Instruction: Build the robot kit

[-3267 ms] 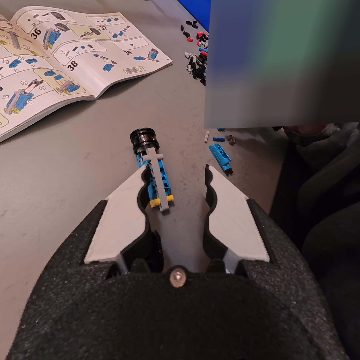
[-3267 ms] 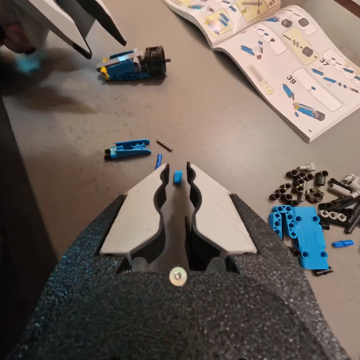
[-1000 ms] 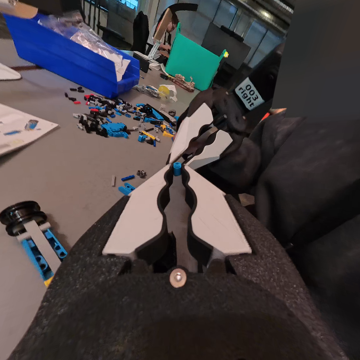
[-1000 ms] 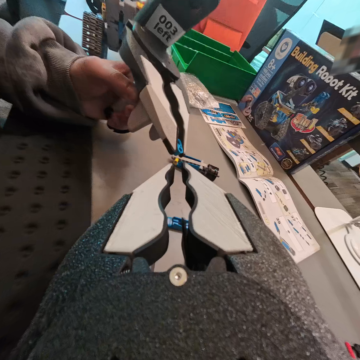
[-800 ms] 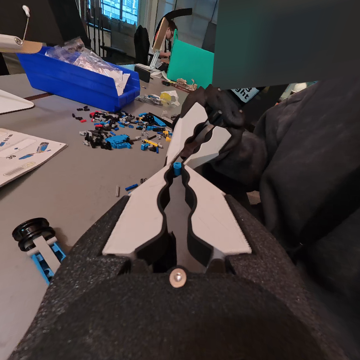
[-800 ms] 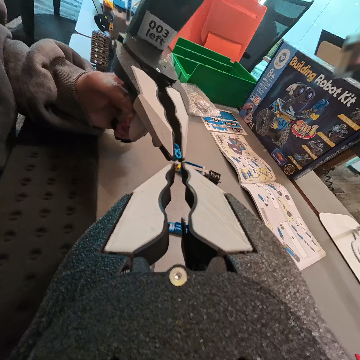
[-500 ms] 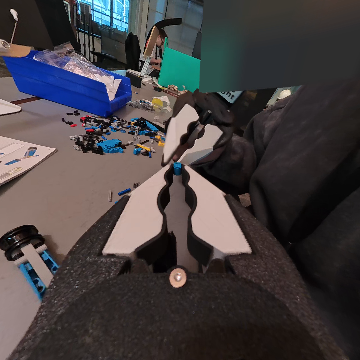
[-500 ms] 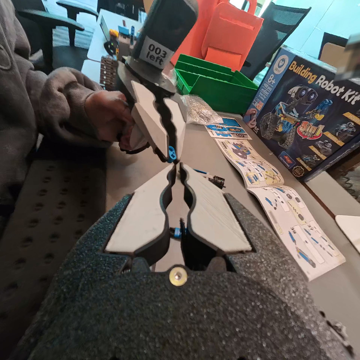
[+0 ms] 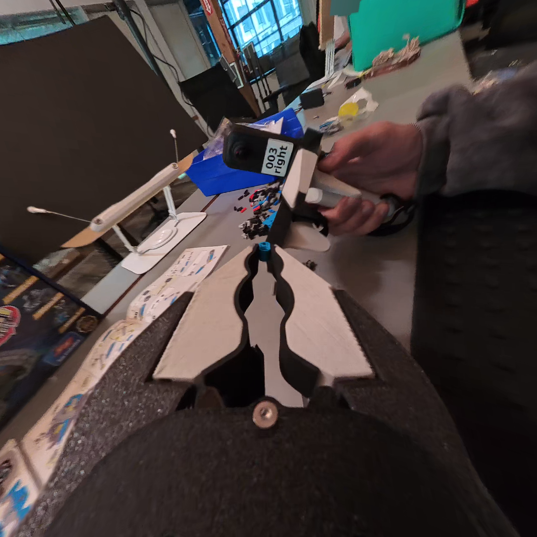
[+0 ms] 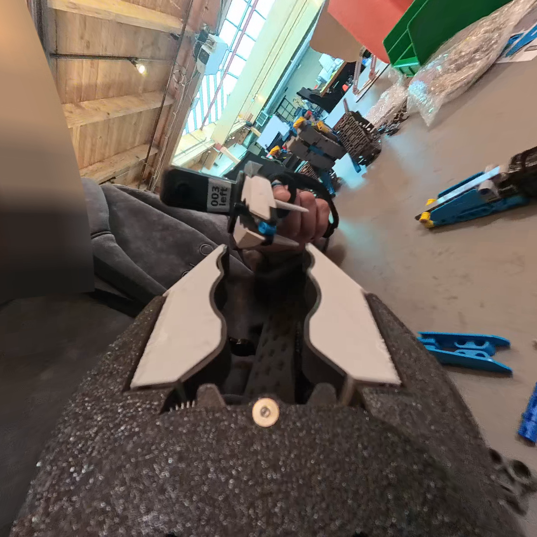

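Small blue connector piece (image 9: pixel 263 252): pinched at the fingertips of the left gripper (image 9: pixel 264 255), raised above the grey table (image 9: pixel 374 279). Right gripper (image 10: pixel 266 252): fingers spread wide, empty, tilted, facing the left gripper. Blue sub-assembly (image 10: pixel 476 200): lying on the table, well apart.

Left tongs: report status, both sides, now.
Left tongs shut on small blue connector, held above the table. Right tongs open, empty, facing the left. Blue wheeled assembly lies on the table, untouched.
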Action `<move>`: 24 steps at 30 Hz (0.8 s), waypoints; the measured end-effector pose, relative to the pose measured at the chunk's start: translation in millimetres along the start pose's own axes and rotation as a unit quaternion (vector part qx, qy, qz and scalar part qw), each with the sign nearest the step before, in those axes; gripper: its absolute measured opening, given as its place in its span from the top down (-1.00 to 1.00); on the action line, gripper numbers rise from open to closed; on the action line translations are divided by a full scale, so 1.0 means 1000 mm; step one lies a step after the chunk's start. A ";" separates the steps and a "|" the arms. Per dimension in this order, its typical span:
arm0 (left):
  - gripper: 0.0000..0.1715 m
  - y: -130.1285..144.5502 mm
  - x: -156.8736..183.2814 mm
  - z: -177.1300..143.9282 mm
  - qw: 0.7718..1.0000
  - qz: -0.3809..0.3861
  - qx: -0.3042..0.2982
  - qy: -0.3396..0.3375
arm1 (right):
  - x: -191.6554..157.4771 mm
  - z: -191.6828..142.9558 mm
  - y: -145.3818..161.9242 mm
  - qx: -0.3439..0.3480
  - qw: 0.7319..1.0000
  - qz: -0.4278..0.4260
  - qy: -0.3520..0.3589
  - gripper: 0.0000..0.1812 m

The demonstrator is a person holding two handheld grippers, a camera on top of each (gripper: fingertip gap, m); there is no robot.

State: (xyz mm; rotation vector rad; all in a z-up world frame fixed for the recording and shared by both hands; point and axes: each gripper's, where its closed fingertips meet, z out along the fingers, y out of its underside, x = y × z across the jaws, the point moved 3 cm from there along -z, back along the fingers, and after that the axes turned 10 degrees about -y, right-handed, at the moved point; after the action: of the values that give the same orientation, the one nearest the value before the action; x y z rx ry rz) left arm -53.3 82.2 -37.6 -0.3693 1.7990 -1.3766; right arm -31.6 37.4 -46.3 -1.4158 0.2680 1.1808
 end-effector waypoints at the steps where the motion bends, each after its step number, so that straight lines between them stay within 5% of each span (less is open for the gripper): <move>1: 0.92 0.001 0.001 0.001 1.000 0.019 0.000 -0.013 | -0.004 0.002 0.001 -0.003 1.000 0.001 -0.014 0.52; 11: 0.92 0.007 0.018 0.005 0.988 0.147 -0.011 -0.050 | -0.002 0.002 0.001 -0.004 1.000 -0.014 0.014 0.75; 16: 0.92 0.021 0.017 0.010 0.980 0.176 -0.074 -0.065 | 0.007 0.000 0.005 -0.018 0.998 -0.023 0.061 0.64; 24: 0.92 0.038 0.016 0.017 0.955 0.232 -0.151 -0.104 | 0.029 -0.007 0.008 -0.041 0.986 -0.040 0.158 0.80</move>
State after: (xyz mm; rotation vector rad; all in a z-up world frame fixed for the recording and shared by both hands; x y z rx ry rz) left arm -41.5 74.2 -79.7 -0.2183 1.7749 -0.7139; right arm -21.3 43.1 -74.9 -1.6711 0.3842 0.9075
